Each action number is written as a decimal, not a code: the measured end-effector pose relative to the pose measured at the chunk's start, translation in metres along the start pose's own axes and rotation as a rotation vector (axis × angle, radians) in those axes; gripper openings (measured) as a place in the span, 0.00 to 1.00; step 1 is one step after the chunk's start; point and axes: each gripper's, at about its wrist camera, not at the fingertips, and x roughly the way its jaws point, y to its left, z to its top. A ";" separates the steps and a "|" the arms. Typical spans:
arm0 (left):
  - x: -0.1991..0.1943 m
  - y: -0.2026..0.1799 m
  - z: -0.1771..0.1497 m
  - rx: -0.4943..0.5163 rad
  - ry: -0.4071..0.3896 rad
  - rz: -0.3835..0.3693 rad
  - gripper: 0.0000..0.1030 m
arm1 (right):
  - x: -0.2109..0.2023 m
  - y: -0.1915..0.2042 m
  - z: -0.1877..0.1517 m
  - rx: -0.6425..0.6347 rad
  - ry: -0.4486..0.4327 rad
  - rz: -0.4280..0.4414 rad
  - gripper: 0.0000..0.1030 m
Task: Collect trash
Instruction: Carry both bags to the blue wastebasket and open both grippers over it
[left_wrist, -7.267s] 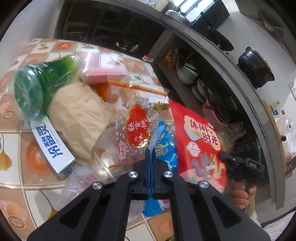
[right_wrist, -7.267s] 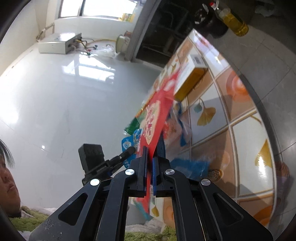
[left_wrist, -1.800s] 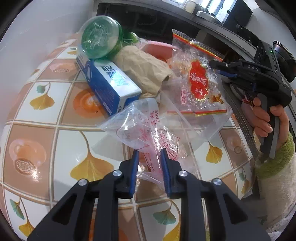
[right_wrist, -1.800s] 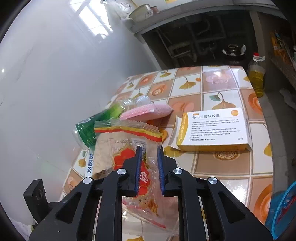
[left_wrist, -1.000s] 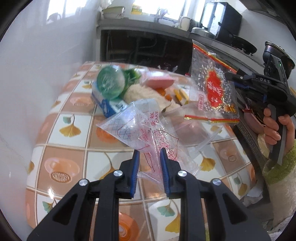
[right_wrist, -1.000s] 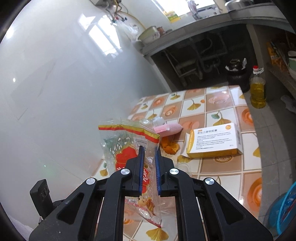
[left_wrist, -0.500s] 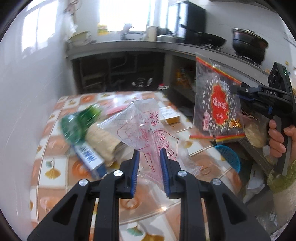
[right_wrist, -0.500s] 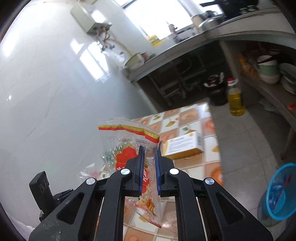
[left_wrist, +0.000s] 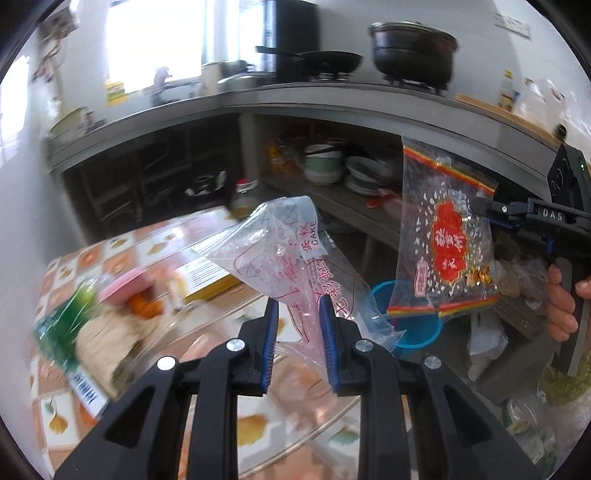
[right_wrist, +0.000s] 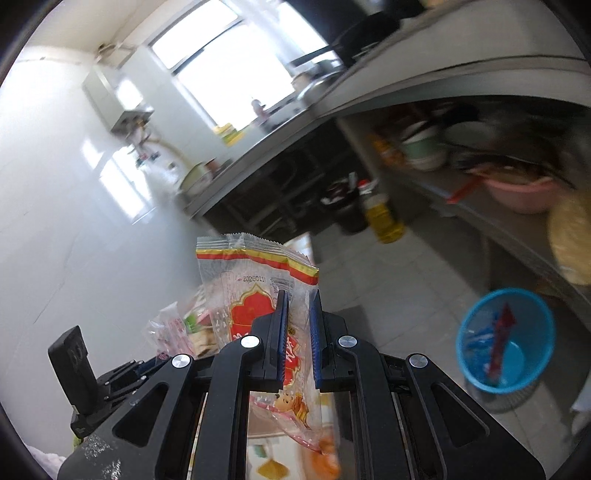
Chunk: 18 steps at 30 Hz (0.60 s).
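Observation:
My left gripper (left_wrist: 297, 325) is shut on a clear cake bag (left_wrist: 291, 254) with pink print, held up in the air. My right gripper (right_wrist: 297, 314) is shut on a clear snack bag (right_wrist: 255, 291) with a red label and red-yellow top edge; it also shows in the left wrist view (left_wrist: 445, 240), hanging from the right gripper (left_wrist: 480, 208). A blue trash basket (right_wrist: 506, 339) stands on the floor to the right with wrappers inside; in the left wrist view the basket (left_wrist: 417, 328) sits behind the two bags.
The tiled table (left_wrist: 122, 254) lies lower left with a green bottle (left_wrist: 59, 325), brown paper bag (left_wrist: 107, 343), pink sponge (left_wrist: 123, 288) and yellow-white box (left_wrist: 207, 277). A kitchen counter (left_wrist: 332, 96) with pots, shelves of dishes and an oil bottle (right_wrist: 382, 214) lie beyond.
Both grippers have lifted their bags off the table and swung right, away from the table toward the floor. The blue basket has come into fuller view.

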 end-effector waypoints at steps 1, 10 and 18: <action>0.006 -0.008 0.004 0.017 0.003 -0.012 0.21 | -0.004 -0.008 -0.001 0.011 -0.011 -0.019 0.09; 0.083 -0.070 0.034 0.134 0.101 -0.124 0.21 | -0.020 -0.060 -0.007 0.061 -0.086 -0.257 0.09; 0.190 -0.144 0.054 0.262 0.285 -0.208 0.21 | -0.018 -0.126 -0.023 0.075 -0.084 -0.556 0.09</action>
